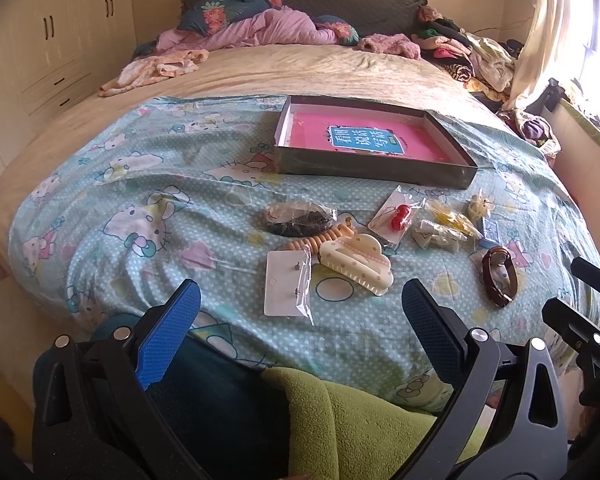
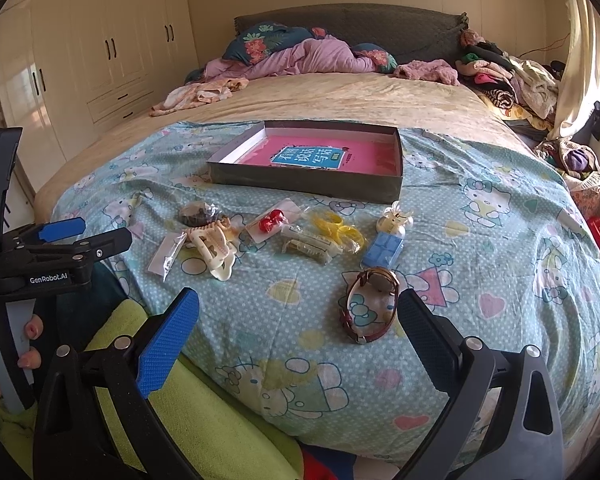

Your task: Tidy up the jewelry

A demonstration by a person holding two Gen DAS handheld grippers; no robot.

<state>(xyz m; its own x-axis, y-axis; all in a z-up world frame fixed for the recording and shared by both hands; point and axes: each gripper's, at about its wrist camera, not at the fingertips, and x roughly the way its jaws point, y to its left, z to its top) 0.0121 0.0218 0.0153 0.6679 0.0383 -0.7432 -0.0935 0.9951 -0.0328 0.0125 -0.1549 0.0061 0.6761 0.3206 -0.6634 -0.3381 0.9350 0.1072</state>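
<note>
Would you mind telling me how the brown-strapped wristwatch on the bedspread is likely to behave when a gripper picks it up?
The wristwatch stands on edge as a closed loop, so a nudge would probably tip it flat. Its strap looks thin and leathery, likely flexing rather than holding shape when pinched. The soft, rumpled bedspread underneath probably yields, so it should sink or slide slightly rather than roll far.

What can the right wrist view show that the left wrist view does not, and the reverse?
Only the right wrist view shows the person's hand gripping the left tool's handle, and the left tongs from the side, open. Only the left wrist view shows the orange spiral hair tie clearly, and the right tongs at its edge. Both views share the open box with the pink book, the cream hair claw, and the brown watch on the bedspread.
</note>
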